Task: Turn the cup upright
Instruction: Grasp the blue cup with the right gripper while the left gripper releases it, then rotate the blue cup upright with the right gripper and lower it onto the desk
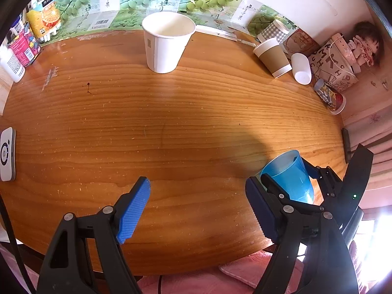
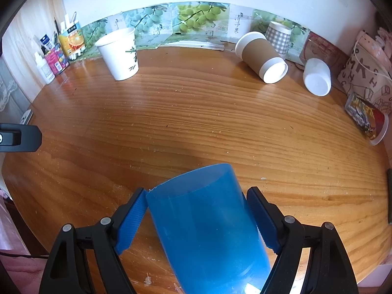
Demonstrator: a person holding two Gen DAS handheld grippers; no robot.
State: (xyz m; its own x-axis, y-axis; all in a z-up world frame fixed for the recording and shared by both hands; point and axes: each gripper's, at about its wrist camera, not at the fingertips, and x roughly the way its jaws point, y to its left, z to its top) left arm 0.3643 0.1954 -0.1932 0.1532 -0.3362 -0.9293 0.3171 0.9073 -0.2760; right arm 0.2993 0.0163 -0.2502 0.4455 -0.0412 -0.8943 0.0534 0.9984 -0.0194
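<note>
Blue cup [image 1: 290, 176] tilted, mouth toward table's far side, pinched in right gripper [image 1: 289, 171] near front edge of wooden table [image 1: 171, 122]; left gripper [image 1: 198, 205] spread wide, nothing between fingers; white paper cup [image 1: 166, 44] upright, looks empty. Right wrist: blue cup [image 2: 205, 227] clamped between right gripper [image 2: 196, 210] pads, interior unseen; brown-sleeved cup [image 2: 262, 56] and small white cup [image 2: 317, 77] lying on sides.

Your left claw [image 1: 196, 208] hangs low over the table's near edge with its blue pads spread wide and nothing between them. Your right claw [image 2: 196, 218] sits just beside it, both pads pressed against the sides of the blue cup [image 2: 208, 232].
</note>
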